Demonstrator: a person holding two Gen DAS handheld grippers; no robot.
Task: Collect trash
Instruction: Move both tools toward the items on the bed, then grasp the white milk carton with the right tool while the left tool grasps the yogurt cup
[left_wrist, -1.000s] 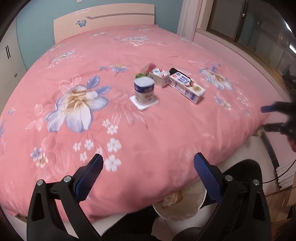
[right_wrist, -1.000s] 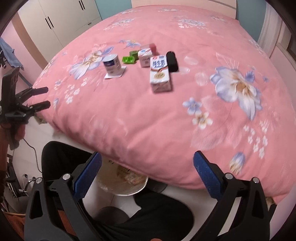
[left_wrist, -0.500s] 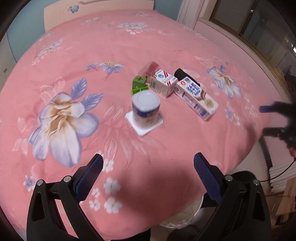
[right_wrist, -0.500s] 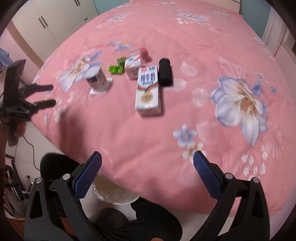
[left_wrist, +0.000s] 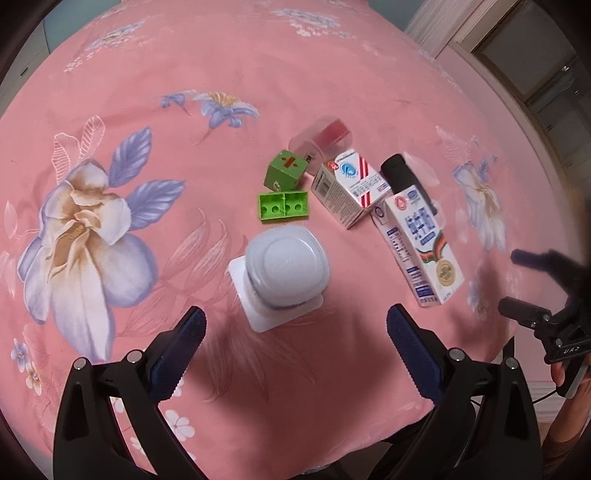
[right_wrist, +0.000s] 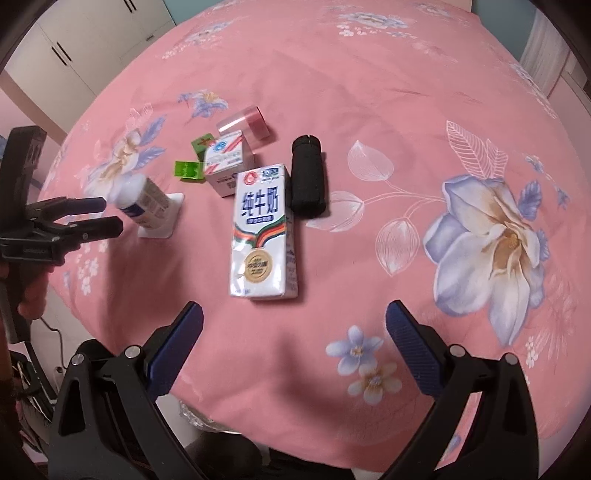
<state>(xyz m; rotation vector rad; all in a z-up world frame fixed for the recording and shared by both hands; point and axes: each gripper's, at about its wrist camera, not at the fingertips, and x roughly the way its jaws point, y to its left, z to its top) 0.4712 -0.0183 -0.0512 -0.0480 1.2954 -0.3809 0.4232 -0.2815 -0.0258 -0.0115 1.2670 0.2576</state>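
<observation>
My left claw (left_wrist: 295, 339) hangs wide open, empty, over the pink flower-printed bed cover (left_wrist: 110, 295), its blue pads apart on either side of the white upside-down yogurt cup with a blue label (left_wrist: 286, 271), which stands on its square white rim just ahead of the fingertips. Beyond the cup I see a flat green plastic block with round holes (left_wrist: 283, 206) and, just behind it, a green cardboard cube (left_wrist: 285, 174). A clear plastic cup with a red end (left_wrist: 323, 142) lies on its side further back. To the right of the green pieces sits a small white carton with red and blue stripes (left_wrist: 349, 194), touching the long white milk carton with blue lettering and a gold seal (left_wrist: 419, 245). A black cylinder (left_wrist: 402, 177) lies beside that long carton's far end.

My right claw (right_wrist: 293, 332) is likewise open and empty, poised over the bed cover with the long milk carton lying flat just ahead of it. From this side the yogurt cup (right_wrist: 146, 205) stands at the left, close to the left claw's tips (right_wrist: 99, 216).
</observation>
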